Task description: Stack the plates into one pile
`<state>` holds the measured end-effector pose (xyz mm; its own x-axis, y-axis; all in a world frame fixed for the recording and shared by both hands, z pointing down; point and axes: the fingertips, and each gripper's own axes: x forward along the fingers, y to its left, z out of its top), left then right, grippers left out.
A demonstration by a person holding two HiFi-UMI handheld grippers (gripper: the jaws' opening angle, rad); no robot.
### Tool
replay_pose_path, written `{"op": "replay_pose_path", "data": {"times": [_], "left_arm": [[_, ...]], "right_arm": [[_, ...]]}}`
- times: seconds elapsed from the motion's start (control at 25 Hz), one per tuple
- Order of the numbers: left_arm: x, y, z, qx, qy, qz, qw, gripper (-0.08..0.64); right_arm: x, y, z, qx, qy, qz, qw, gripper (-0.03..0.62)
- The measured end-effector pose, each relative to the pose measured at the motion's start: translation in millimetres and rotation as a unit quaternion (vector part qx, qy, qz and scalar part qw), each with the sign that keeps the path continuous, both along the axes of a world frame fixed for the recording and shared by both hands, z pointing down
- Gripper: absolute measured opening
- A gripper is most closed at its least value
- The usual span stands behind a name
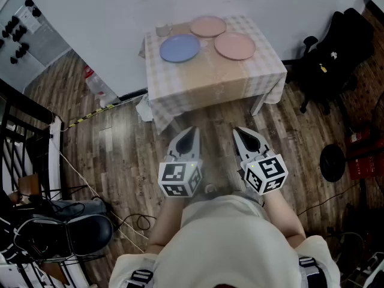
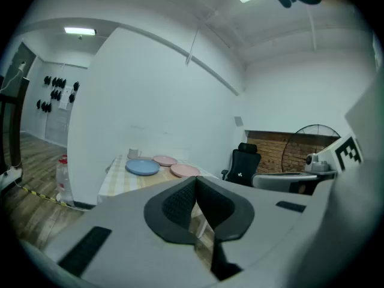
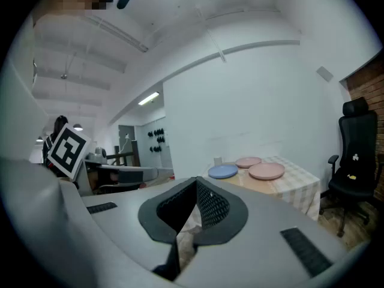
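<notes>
Three plates lie apart on a small table with a checked cloth [image 1: 264, 77]: a blue plate [image 1: 179, 47] at the left, a pink plate [image 1: 208, 26] at the back, another pink plate [image 1: 234, 45] at the right. In the gripper views the blue plate [image 2: 142, 167] [image 3: 222, 171] and the pink ones [image 2: 185, 170] [image 3: 266, 171] show far ahead. My left gripper [image 1: 189, 134] and right gripper [image 1: 242, 134] hang side by side over the wooden floor, well short of the table. Both are shut with nothing between their jaws.
A small cup [image 1: 163, 29] stands at the table's back left corner. A black office chair [image 1: 329, 62] sits right of the table, a water bottle [image 1: 97, 84] to its left. A fan [image 1: 333, 162] and cables lie on the floor.
</notes>
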<state>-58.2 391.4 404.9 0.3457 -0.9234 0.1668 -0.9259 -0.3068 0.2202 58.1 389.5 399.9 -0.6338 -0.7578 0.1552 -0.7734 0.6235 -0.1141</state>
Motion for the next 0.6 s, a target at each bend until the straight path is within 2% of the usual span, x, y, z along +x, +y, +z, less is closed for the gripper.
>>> {"op": "replay_pose_path", "data": {"times": [0.6], "left_arm": [[-5.9,8.6,5.8,-0.006,0.008,-0.009,0.9999,0.002]], "right_arm": [[-8.3,8.8,1.0,0.002,0.011,-0.017,1.000,-0.002]]}}
